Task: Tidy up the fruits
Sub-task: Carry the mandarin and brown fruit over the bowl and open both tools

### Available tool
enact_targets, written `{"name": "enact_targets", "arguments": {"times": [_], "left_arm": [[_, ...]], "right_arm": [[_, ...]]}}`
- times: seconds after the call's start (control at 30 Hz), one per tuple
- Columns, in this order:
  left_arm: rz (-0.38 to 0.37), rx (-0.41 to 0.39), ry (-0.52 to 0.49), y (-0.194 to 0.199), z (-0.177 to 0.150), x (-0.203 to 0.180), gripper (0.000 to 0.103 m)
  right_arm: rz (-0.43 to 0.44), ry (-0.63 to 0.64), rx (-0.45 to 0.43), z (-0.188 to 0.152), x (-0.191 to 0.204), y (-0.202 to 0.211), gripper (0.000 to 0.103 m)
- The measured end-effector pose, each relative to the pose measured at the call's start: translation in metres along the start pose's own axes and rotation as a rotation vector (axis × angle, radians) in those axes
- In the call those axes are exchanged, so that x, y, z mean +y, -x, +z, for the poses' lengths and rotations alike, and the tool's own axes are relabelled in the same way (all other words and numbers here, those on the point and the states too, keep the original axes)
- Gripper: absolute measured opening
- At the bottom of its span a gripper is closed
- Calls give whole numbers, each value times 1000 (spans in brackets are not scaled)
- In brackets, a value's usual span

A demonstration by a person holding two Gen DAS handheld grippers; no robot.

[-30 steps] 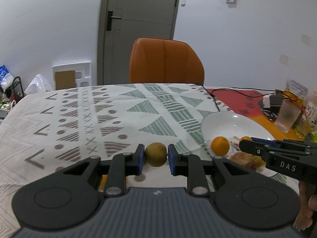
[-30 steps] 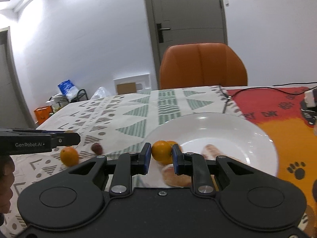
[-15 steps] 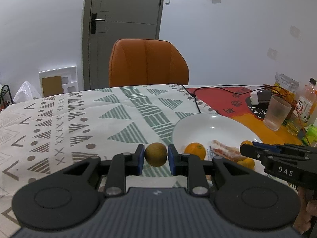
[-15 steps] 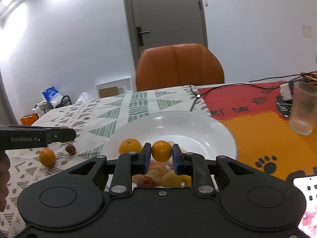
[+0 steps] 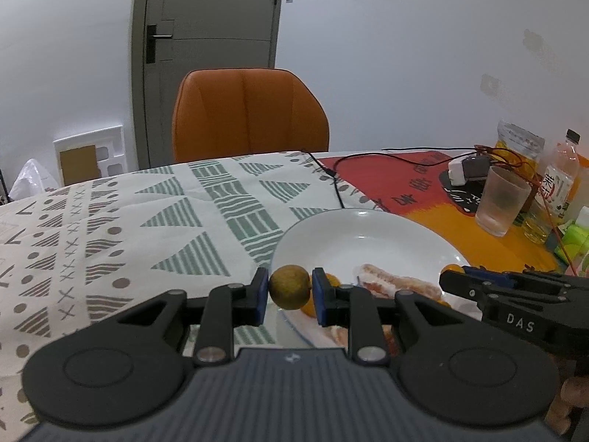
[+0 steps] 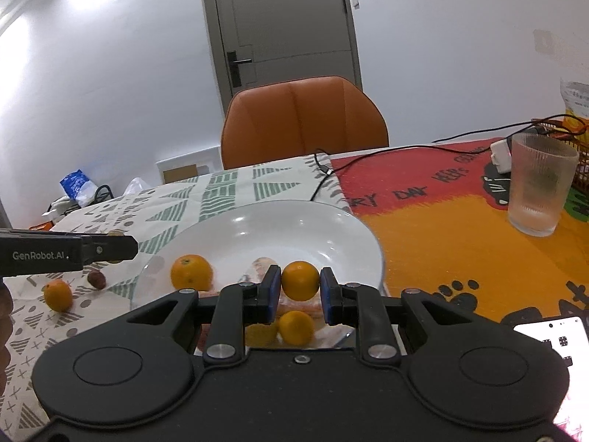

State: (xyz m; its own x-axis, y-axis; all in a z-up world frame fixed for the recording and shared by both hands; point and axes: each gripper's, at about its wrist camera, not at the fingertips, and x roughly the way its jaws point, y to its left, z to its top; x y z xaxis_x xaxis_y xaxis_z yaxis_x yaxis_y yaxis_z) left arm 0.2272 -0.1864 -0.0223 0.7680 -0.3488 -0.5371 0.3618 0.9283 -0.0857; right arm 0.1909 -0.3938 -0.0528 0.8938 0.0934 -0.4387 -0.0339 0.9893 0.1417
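**Two small fruits pinched, both over the plate's near edge**

The left hand-held gripper [image 5: 289,292] clamps a greenish-brown round fruit [image 5: 289,286] at its widest girth; the right hand-held gripper [image 6: 300,287] likewise holds a mandarin [image 6: 300,280] above the white plate [image 6: 331,221]. Both look light, firm and smooth (likely to roll once released). A loose mandarin [image 6: 57,294] and a dark fruit [image 6: 96,279] remain on the counter [image 5: 110,228]. The glass [image 6: 538,188] stands well apart.
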Motion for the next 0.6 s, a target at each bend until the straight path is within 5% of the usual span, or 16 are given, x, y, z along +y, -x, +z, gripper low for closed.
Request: {"name": "enact_targets", "arguments": {"times": [0.6], "left_arm": [[-46,26,-38,-33,5,-30,24]], "right_arm": [[-9,-24,-11,2,-14,-11,22]]}}
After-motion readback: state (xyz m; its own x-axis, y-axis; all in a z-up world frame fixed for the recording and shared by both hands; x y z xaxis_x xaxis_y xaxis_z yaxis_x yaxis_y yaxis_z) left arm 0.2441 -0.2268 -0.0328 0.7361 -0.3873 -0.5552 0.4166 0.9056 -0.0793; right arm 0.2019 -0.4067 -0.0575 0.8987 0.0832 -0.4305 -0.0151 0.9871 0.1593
